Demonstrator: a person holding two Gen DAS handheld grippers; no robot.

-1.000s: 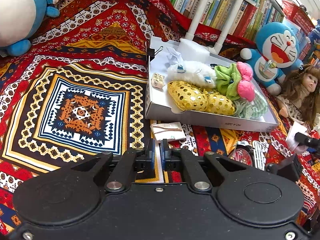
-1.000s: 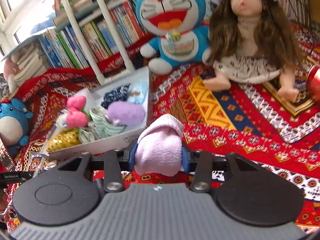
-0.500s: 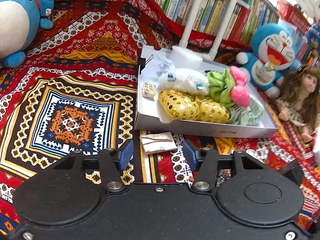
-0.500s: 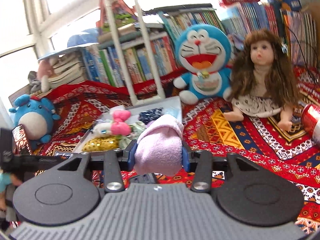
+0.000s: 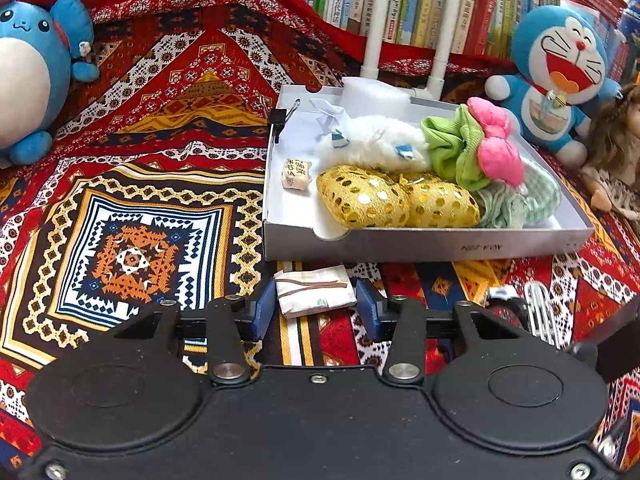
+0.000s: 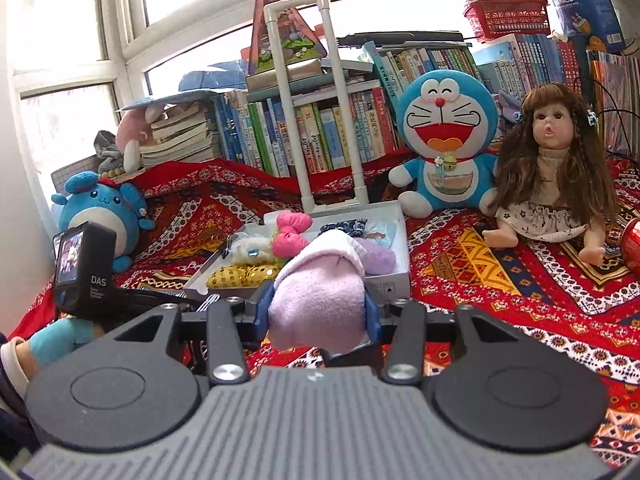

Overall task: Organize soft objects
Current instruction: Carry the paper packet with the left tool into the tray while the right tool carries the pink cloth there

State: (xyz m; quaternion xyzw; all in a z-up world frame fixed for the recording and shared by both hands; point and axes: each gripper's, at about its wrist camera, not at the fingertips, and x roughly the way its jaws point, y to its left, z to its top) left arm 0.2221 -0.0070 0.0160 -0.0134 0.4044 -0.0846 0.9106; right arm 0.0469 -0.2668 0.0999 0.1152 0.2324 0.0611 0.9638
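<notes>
A small folded white cloth packet (image 5: 316, 290) with brown stripes lies on the patterned rug just in front of the shallow white box (image 5: 424, 244). My left gripper (image 5: 316, 309) straddles it; its jaws are closing and the pads sit at the packet's sides without squeezing it. The box holds gold sequined pouches (image 5: 396, 202), a white fluffy piece (image 5: 372, 148) and a green scrunchie with a pink bow (image 5: 496, 152). My right gripper (image 6: 318, 314) is shut on a pale pink soft roll (image 6: 320, 300), held up in front of the box (image 6: 394, 280); its jaws are opening slightly.
A Doraemon plush (image 6: 444, 140) and a long-haired doll (image 6: 556, 168) sit right of the box, a round blue plush (image 5: 28, 68) far left. Bookshelves and a white trolley handle (image 6: 300, 100) stand behind. A metal clip (image 5: 538, 312) lies near my left gripper. A red can (image 6: 632, 244) is at the right edge.
My left gripper went from shut to wide open, moved up to the packet and now narrows around it. My right gripper rose and swung left with the pink roll.
</notes>
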